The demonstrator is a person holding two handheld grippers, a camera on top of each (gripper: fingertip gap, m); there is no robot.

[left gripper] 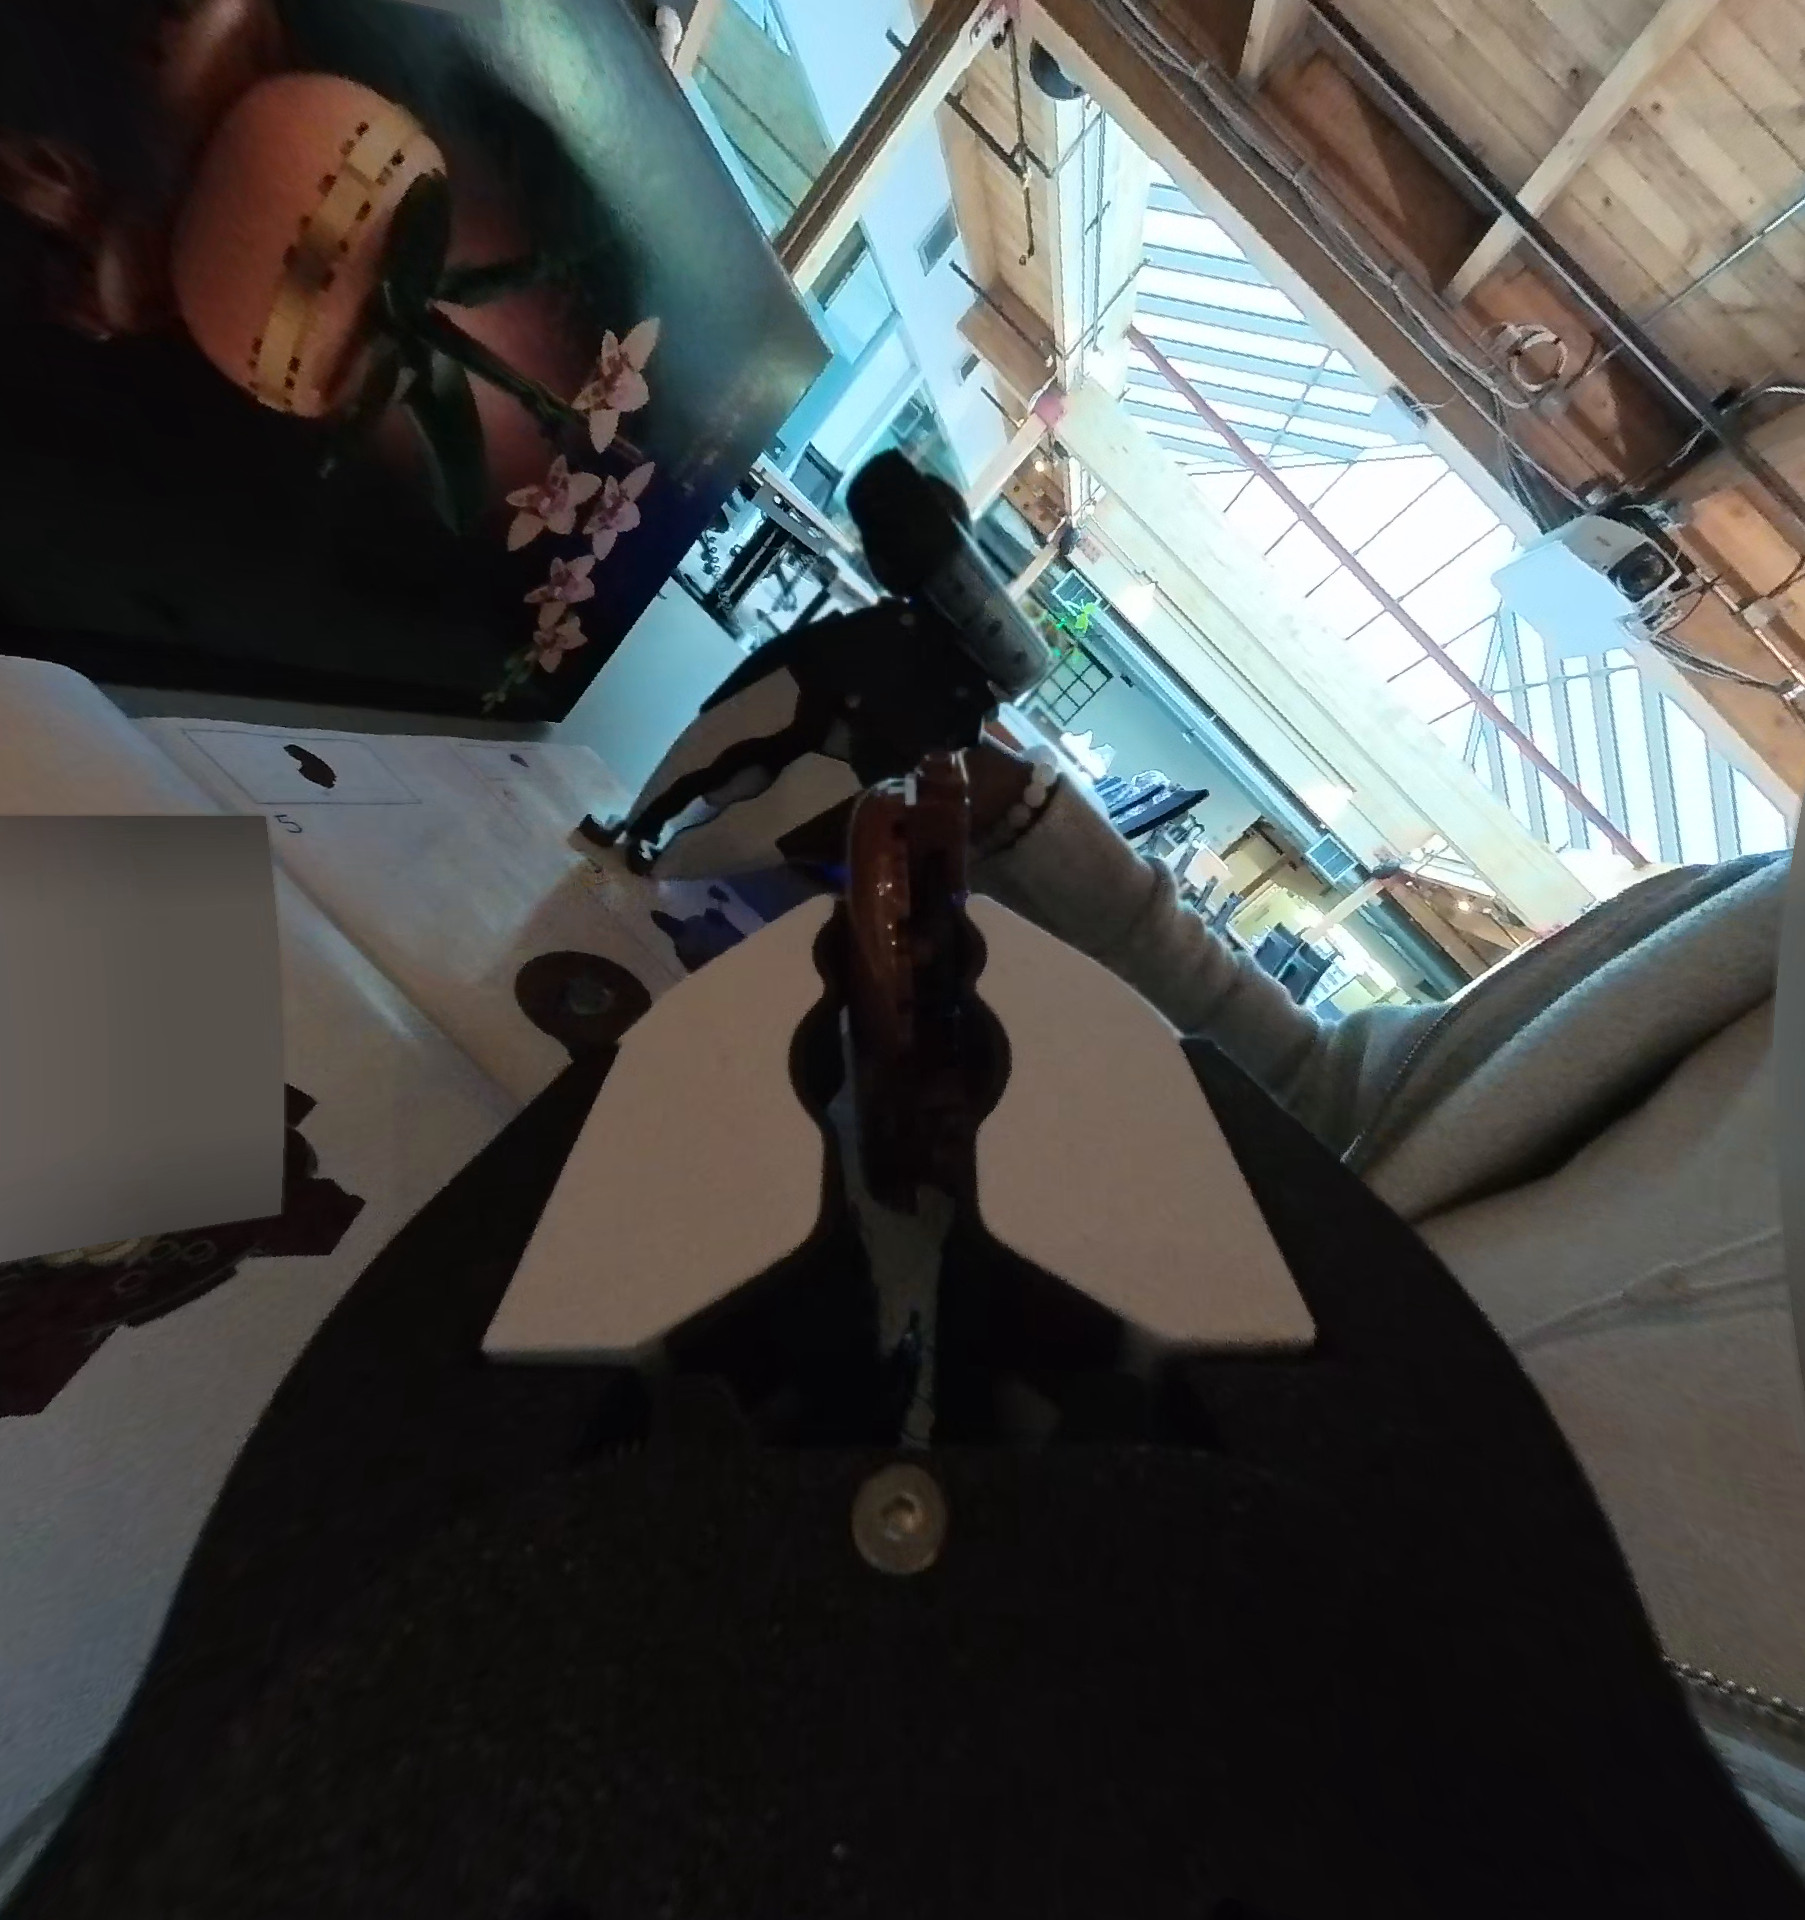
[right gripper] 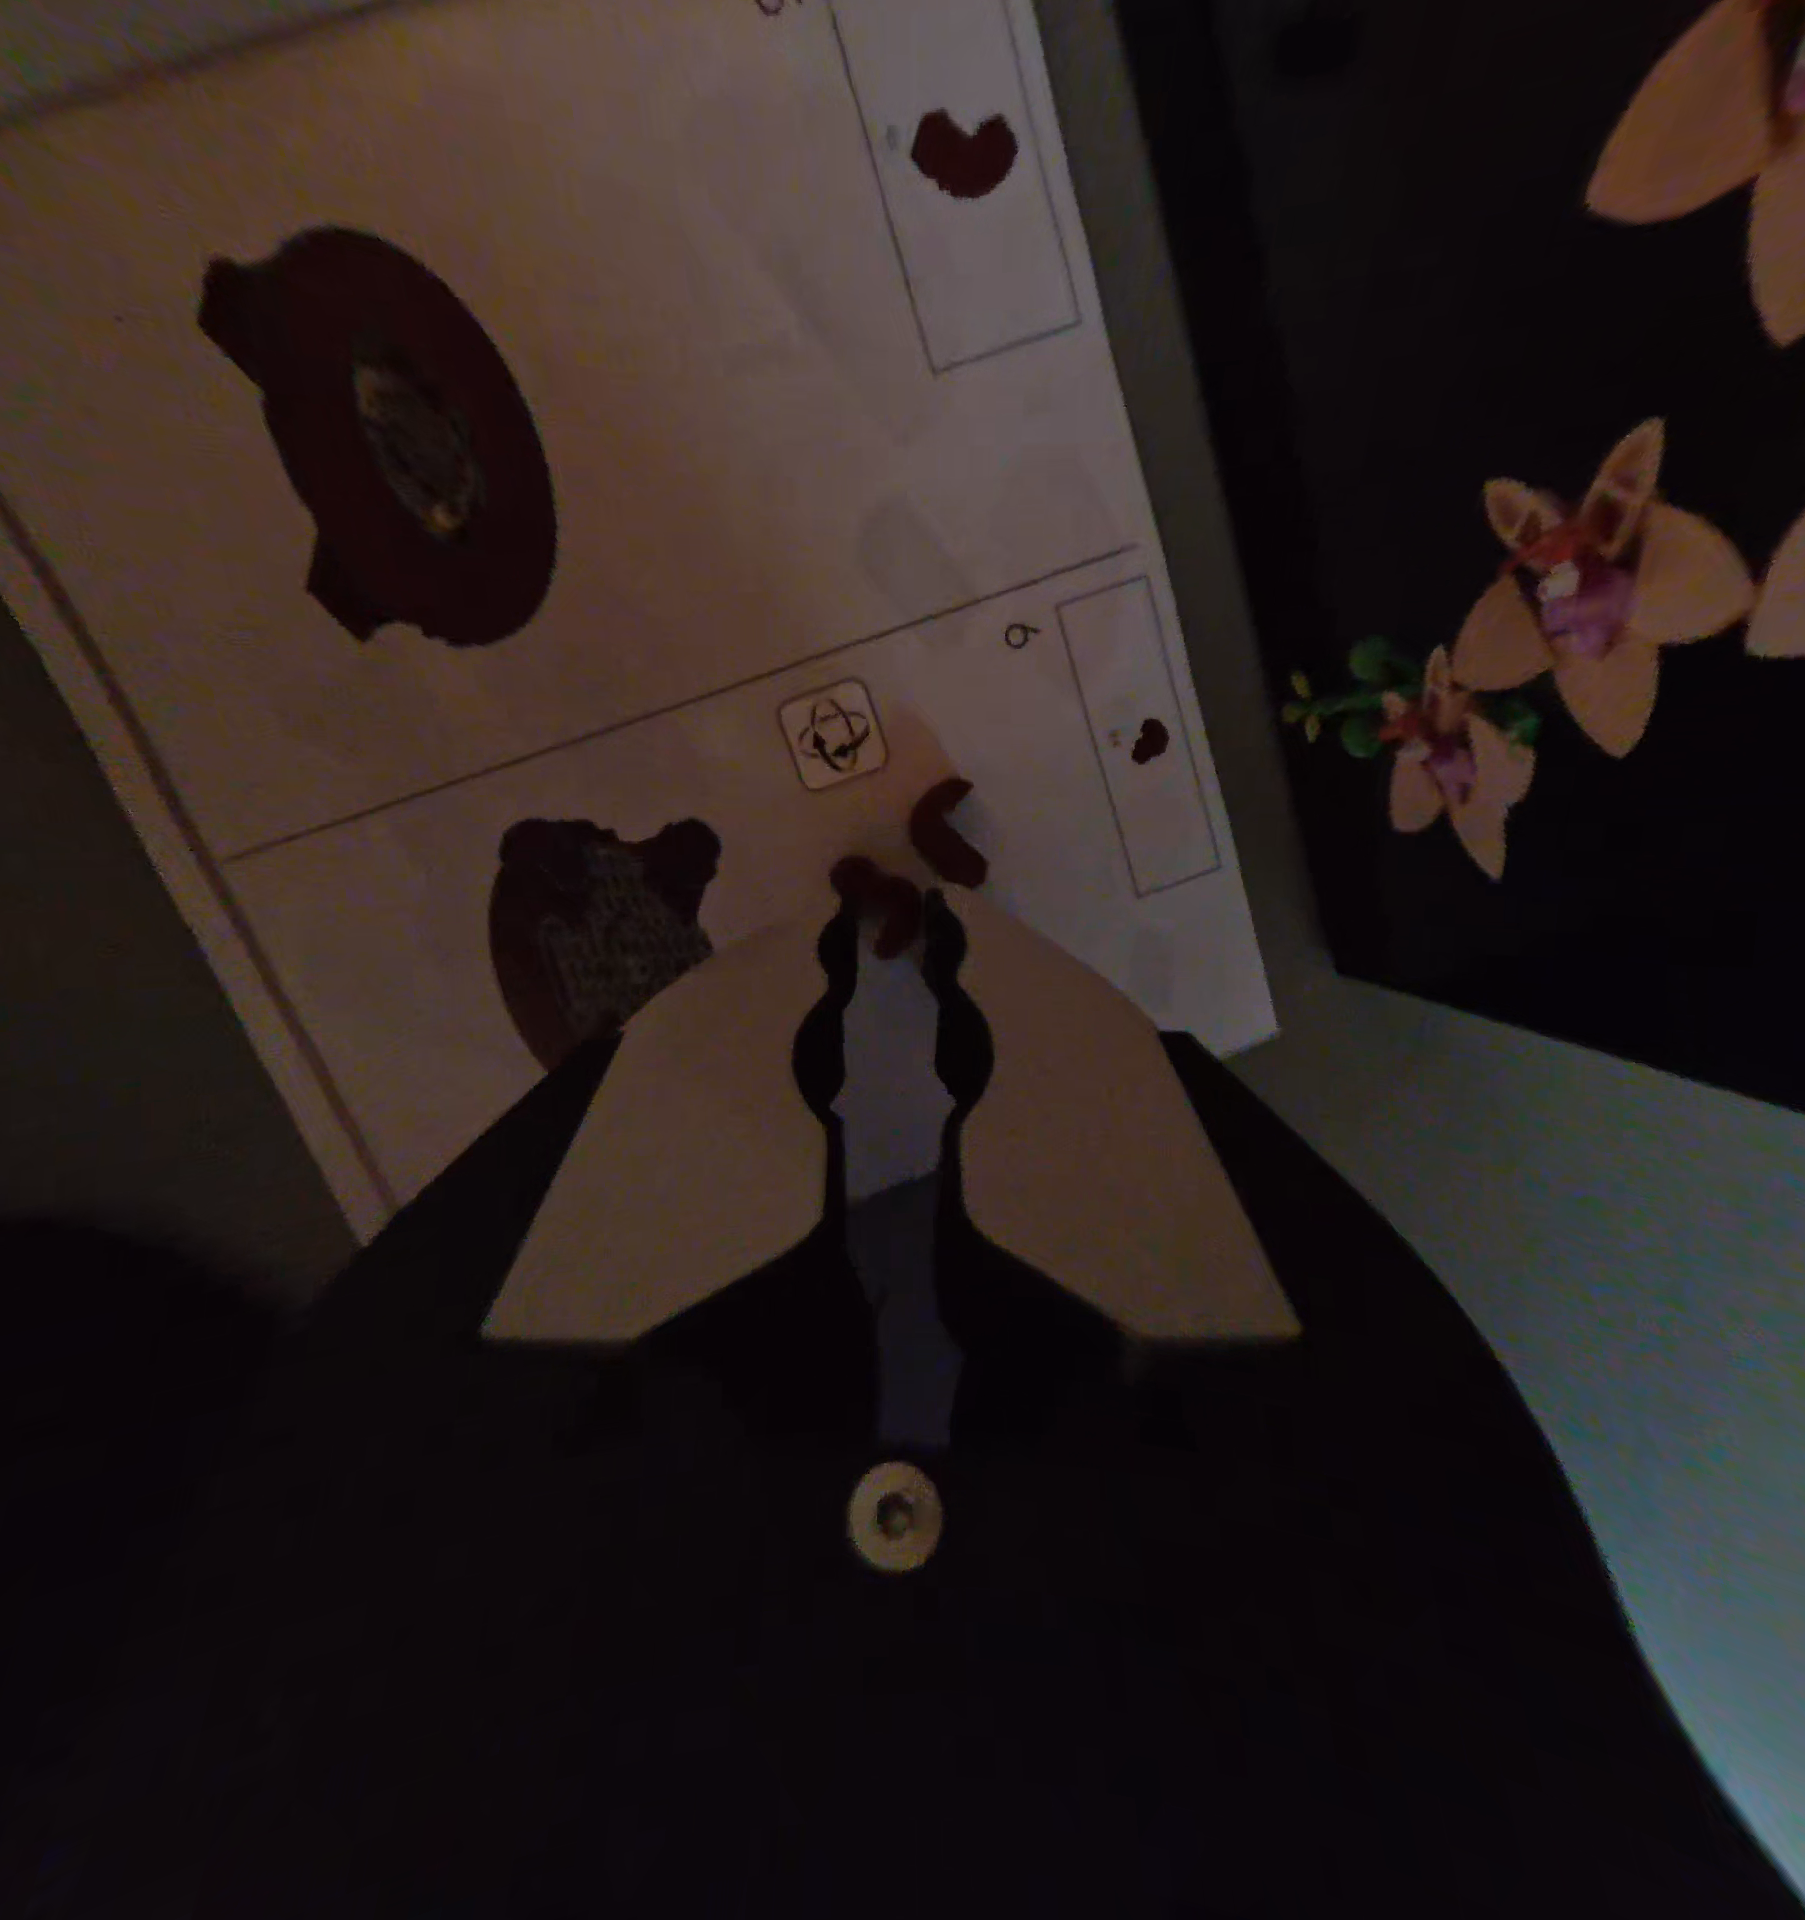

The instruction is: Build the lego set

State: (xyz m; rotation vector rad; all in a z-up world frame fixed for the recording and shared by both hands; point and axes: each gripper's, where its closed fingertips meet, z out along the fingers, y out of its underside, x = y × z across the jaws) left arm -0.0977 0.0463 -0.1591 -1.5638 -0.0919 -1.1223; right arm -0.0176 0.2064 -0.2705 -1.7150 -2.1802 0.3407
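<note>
Brown, glossy plastic makes up the flat assembled build piece (left gripper: 893,914) clamped edge-on between the narrowed fingers of the left gripper (left gripper: 896,935), which is tilted up above the open white instruction booklet (left gripper: 410,883). The right gripper (right gripper: 890,920), at the end of a grey sleeve (left gripper: 1168,935), points down at the page; its nearly closed tips pinch a small curved dark-red piece (right gripper: 882,904). A second curved piece (right gripper: 945,831) lies just beyond on the paper.

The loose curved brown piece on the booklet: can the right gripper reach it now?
Likely not yet: the loose piece lies unobstructed, but the right gripper pinches another brown piece in its fingers.
</note>
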